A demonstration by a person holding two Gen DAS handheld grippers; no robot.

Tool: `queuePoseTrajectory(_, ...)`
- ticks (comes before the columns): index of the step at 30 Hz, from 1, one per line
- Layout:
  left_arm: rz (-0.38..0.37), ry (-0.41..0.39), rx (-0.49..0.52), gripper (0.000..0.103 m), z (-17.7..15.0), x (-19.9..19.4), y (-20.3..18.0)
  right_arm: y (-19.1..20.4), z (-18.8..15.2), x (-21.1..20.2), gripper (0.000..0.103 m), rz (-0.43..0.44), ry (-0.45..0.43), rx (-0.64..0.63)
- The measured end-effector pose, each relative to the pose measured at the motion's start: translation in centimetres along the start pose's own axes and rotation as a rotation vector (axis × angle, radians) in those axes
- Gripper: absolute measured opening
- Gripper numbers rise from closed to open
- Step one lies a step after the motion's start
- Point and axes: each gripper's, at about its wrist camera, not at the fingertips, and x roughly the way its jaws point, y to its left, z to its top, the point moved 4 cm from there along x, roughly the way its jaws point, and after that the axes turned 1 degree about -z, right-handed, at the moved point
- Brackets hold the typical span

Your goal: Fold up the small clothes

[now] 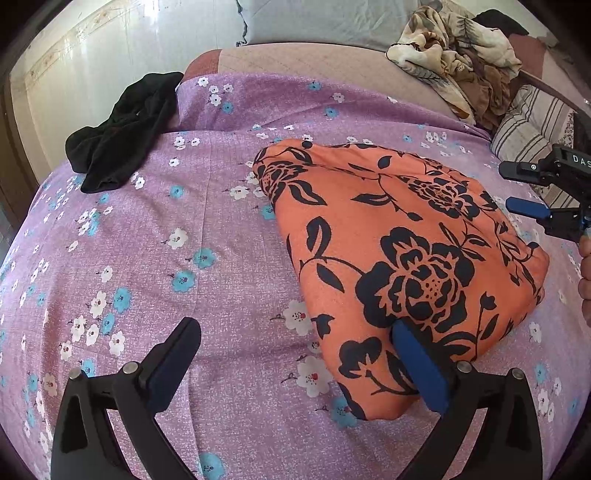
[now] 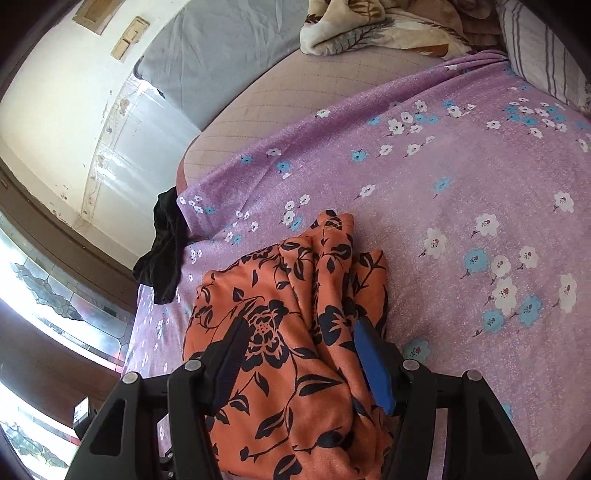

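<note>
An orange garment with a black flower print (image 1: pixel 406 258) lies folded into a flat bundle on the purple floral bedsheet (image 1: pixel 184 240). My left gripper (image 1: pixel 295 332) is open at the bundle's near edge; its right finger touches the cloth, its left finger is over bare sheet. My right gripper (image 1: pixel 532 195) shows at the far right of the left wrist view, open beside the bundle. In the right wrist view the orange garment (image 2: pixel 288 354) lies between and under the open right gripper (image 2: pixel 299 332).
A crumpled black garment (image 1: pixel 122 129) lies at the sheet's far left edge, also in the right wrist view (image 2: pixel 166 243). A beige patterned blanket (image 1: pixel 458 55), a striped pillow (image 1: pixel 532 125) and a grey pillow (image 1: pixel 314 18) lie at the bed's far end.
</note>
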Motion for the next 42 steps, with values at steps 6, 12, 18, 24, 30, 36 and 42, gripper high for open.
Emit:
queuePoseTrajectory(6, -0.014, 0.008, -0.007, 0.103, 0.0, 0.1, 0.1, -0.4, -0.1, 0.8, 0.063, -0.014, 0.02, 0.008)
queuePoseTrajectory(12, -0.021, 0.014, -0.016, 0.103, 0.0, 0.2, 0.1, -0.6, -0.2, 1.4, 0.063, -0.022, 0.032, 0.011)
queuePoseTrajectory(18, -0.021, 0.015, -0.02, 0.103, 0.0, 0.2, 0.2, -0.8, -0.1, 1.4, 0.063, -0.023, 0.034, 0.02)
queuePoseTrajectory(24, -0.022, 0.02, -0.025, 0.103, 0.0, 0.2, 0.2, -1.1, 0.0, 1.3, 0.063, -0.022, 0.038, 0.029)
queuePoseTrajectory(30, -0.016, 0.031, -0.027, 0.103, -0.1, 0.0, 0.1, -1.2, 0.0, 1.4, 0.063, -0.015, 0.047, 0.031)
queuePoseTrajectory(36, -0.032, 0.052, -0.121, 0.103, -0.6, 0.1, 0.6, -1.3, 0.0, 0.7, 0.063, 0.008, 0.05, 0.038)
queuePoseTrajectory(42, -0.006, 0.116, -0.131, 0.103, 1.0, -1.1, -1.0, -2.2, 0.3, -0.7, 0.063, 0.043, 0.035, 0.079)
